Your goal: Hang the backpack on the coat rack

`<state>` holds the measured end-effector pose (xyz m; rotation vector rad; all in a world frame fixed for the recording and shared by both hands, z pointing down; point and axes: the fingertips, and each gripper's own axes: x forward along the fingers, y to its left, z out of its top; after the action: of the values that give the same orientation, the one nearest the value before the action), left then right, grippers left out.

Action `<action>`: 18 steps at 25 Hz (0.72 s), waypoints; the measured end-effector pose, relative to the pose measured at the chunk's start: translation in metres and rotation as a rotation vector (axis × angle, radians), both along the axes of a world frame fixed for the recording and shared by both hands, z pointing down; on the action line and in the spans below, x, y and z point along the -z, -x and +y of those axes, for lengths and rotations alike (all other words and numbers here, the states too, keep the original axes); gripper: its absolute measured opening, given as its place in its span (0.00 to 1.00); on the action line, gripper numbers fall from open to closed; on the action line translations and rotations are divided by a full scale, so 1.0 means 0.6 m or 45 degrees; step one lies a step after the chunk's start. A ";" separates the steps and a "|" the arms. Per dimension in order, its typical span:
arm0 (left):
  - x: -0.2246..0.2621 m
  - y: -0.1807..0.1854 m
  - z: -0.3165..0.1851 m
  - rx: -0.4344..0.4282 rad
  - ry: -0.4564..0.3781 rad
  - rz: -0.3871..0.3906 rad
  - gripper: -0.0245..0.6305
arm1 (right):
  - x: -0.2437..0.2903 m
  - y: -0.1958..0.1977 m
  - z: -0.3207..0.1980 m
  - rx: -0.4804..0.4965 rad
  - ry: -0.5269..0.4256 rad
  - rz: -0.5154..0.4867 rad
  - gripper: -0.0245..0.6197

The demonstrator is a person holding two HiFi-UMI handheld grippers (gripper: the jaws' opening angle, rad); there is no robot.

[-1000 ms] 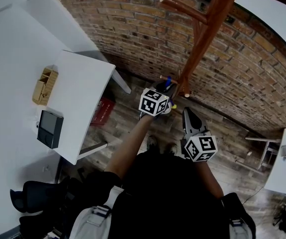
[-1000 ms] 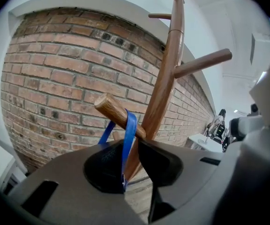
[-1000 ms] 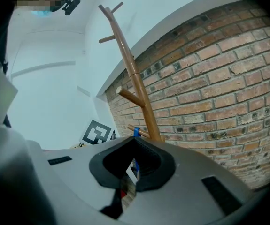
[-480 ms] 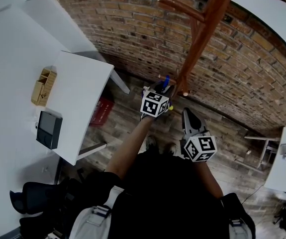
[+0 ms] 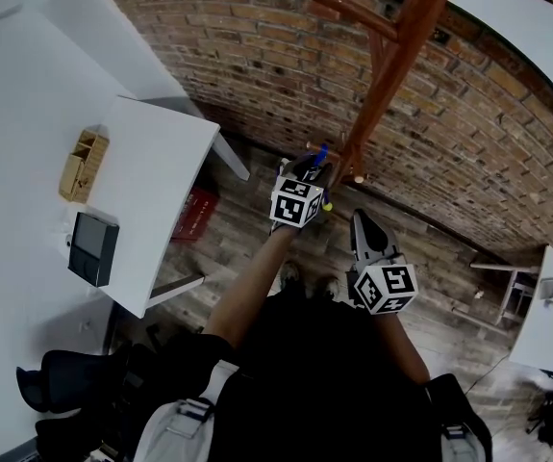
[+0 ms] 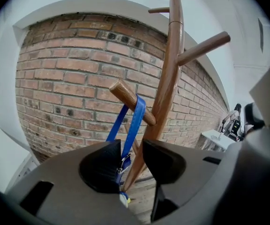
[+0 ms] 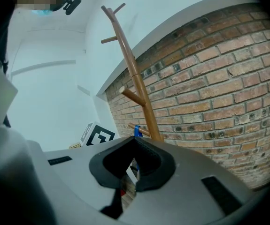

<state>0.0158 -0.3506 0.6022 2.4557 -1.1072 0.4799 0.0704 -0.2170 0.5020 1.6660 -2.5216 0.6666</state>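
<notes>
A wooden coat rack (image 6: 165, 93) stands before the brick wall. A blue backpack strap (image 6: 135, 121) is looped over a low peg (image 6: 123, 93) and runs down with its buckle between my left gripper's (image 6: 134, 149) jaws, close to the left one. Those jaws are opening and a gap shows beside the strap. A small pale bit of the backpack (image 6: 124, 199) shows beneath; the rest is hidden. In the head view the left gripper (image 5: 313, 166) is at the rack (image 5: 391, 75), by the strap (image 5: 322, 152). My right gripper (image 7: 135, 142) hangs back, shut and empty.
A white table (image 5: 151, 191) at the left carries a wooden organizer (image 5: 84, 162) and a dark device (image 5: 95, 248). A red box (image 5: 197, 215) sits under it. A black chair (image 5: 64, 378) is at lower left and another white table (image 5: 545, 316) at right.
The left gripper's marker cube has shifted a little beside the rack's pole. The right gripper has stayed where it was.
</notes>
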 end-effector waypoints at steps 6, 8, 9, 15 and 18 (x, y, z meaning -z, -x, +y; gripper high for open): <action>0.021 0.009 0.002 0.046 -0.051 0.005 0.25 | 0.002 0.000 0.003 0.006 -0.012 0.000 0.06; 0.027 0.013 0.009 0.061 -0.057 0.014 0.25 | 0.002 0.000 0.008 0.006 -0.012 -0.001 0.06; 0.029 0.017 0.012 0.069 -0.060 0.018 0.25 | 0.003 0.001 0.009 0.007 -0.014 -0.002 0.06; 0.039 0.034 0.024 0.108 -0.081 0.027 0.26 | 0.008 0.006 0.010 0.023 -0.027 -0.006 0.06; 0.045 0.043 0.032 0.135 -0.099 0.033 0.27 | 0.010 0.011 0.013 0.038 -0.036 -0.010 0.06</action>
<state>-0.0100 -0.3314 0.5750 2.4462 -1.2601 0.3778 0.0638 -0.2092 0.4962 1.6338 -2.5675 0.6395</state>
